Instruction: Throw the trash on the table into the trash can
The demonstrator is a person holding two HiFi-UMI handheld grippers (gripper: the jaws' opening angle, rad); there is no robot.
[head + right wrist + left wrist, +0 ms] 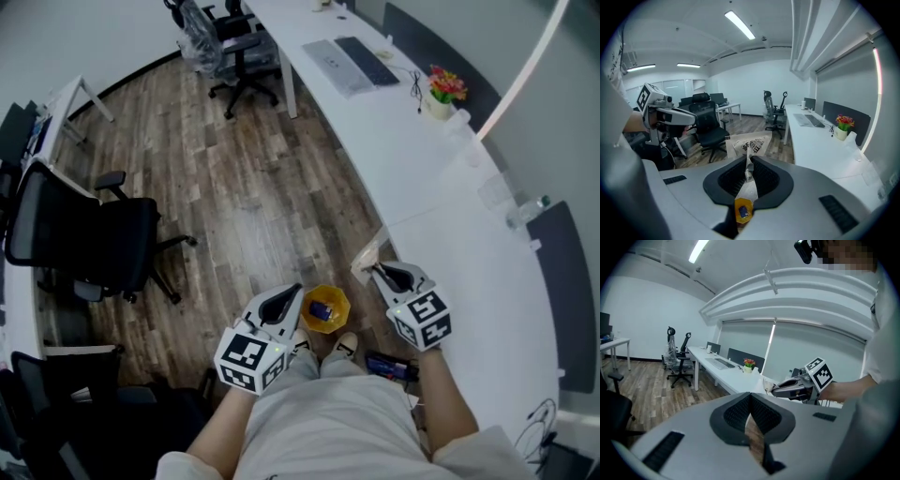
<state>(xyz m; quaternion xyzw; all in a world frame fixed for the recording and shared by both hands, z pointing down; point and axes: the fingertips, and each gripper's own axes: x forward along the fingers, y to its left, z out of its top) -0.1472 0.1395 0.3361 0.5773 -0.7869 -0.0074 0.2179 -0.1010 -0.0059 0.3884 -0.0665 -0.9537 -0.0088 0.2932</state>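
A small yellow trash can (324,310) with a blue item inside stands on the wood floor just in front of my feet. My right gripper (377,269) is shut on a crumpled white paper wrapper (367,262) with dark print, held beside the table edge, up and right of the can. In the right gripper view the wrapper (749,143) is pinched between the pads and sticks out ahead, and the can (742,210) shows below through the gap. My left gripper (292,292) hovers at the can's left rim, shut with nothing in it.
The long curved white table (441,187) runs along my right with a keyboard (367,58) and a flower pot (444,91) further up it. A black office chair (94,246) stands to the left. A dark device (390,366) lies on the floor by my right foot.
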